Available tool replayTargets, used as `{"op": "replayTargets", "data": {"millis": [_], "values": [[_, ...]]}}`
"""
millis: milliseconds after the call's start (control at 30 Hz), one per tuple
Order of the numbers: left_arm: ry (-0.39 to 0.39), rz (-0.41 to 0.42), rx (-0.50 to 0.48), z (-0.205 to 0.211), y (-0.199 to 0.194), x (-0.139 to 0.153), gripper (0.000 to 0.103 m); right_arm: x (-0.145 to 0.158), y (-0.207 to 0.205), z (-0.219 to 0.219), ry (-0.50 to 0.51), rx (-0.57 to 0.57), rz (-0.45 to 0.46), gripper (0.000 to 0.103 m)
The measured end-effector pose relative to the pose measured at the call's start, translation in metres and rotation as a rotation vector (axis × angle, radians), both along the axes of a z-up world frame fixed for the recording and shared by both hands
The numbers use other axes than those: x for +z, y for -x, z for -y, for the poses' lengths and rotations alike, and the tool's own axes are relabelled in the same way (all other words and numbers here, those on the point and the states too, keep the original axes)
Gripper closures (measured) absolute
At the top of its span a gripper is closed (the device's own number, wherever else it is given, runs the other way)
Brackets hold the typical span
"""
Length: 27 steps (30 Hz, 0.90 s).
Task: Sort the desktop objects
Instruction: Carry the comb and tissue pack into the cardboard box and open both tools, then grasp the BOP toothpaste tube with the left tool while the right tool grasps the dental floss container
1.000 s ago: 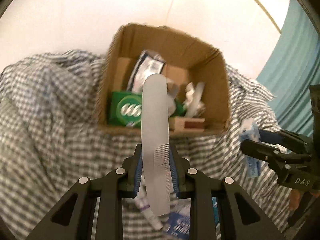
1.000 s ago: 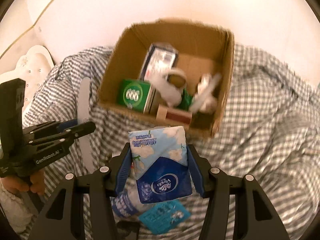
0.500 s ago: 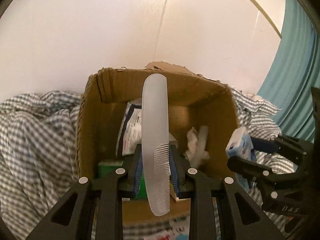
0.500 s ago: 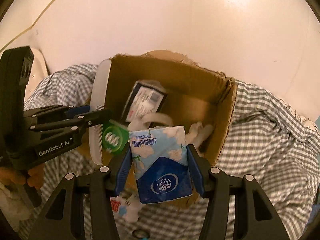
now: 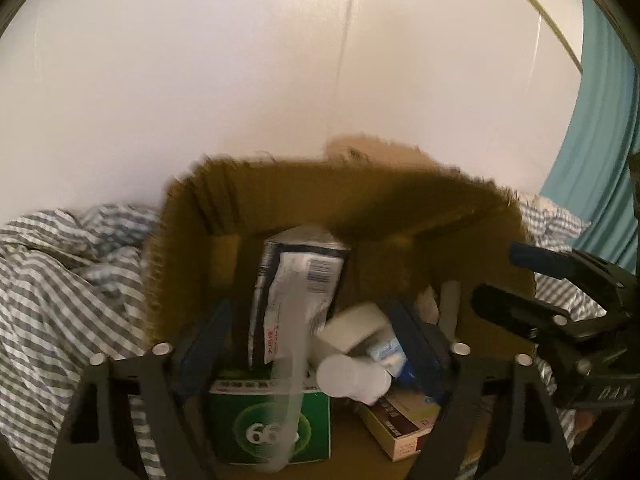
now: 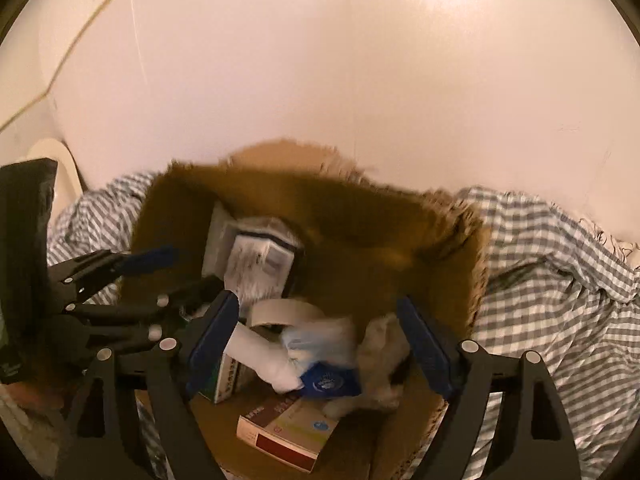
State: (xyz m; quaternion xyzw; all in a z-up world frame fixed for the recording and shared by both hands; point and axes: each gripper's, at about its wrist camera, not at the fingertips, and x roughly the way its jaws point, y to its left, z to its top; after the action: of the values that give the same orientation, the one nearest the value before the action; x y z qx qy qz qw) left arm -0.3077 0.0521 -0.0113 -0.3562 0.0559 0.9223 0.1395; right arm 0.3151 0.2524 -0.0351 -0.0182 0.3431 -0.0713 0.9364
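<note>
An open cardboard box (image 5: 400,200) (image 6: 360,224) sits on a checked cloth and holds several items. My left gripper (image 5: 308,344) is open over the box; the translucent white comb (image 5: 290,392) is blurred, loose between its fingers, over a green carton (image 5: 276,428). My right gripper (image 6: 320,344) is open over the box; the blue tissue pack (image 6: 320,360) is blurred inside the box below it. The right gripper also shows at the right of the left wrist view (image 5: 560,292), the left gripper at the left of the right wrist view (image 6: 132,292).
The box also holds a white-and-black packet (image 5: 296,280), a white roll (image 5: 352,376), a red-and-white carton (image 6: 288,432) and crumpled paper (image 6: 384,360). A white wall (image 5: 280,60) stands right behind the box. A teal curtain (image 5: 600,120) hangs at the right.
Both grippers moved forward over the box and opened. The comb left the left gripper's hold and the tissue pack left the right gripper's hold; both are dropping into the box.
</note>
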Motion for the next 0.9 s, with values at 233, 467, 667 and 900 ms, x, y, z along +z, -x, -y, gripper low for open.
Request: {"op": "replayTargets", "data": {"millis": [233,467,667,900], "values": [[0.041,-0.046,0.108,0.032,-0.043,0.038,0.011,0.033,0.037,0.004,-0.036,-0.034,0.047,0.021],[0.013,-0.001,0.211,0.073,-0.119,0.026,0.01,0.028,0.116,-0.025,0.003,0.034,-0.014,0.021],[0.015,0.18,0.288,0.088,-0.173,-0.035,0.01,-0.023,0.178,-0.036,-0.055,0.015,-0.147,0.021],[0.092,0.377,0.277,0.068,-0.204,-0.105,0.011,-0.055,0.205,-0.057,-0.037,0.05,-0.233,0.021]]}}
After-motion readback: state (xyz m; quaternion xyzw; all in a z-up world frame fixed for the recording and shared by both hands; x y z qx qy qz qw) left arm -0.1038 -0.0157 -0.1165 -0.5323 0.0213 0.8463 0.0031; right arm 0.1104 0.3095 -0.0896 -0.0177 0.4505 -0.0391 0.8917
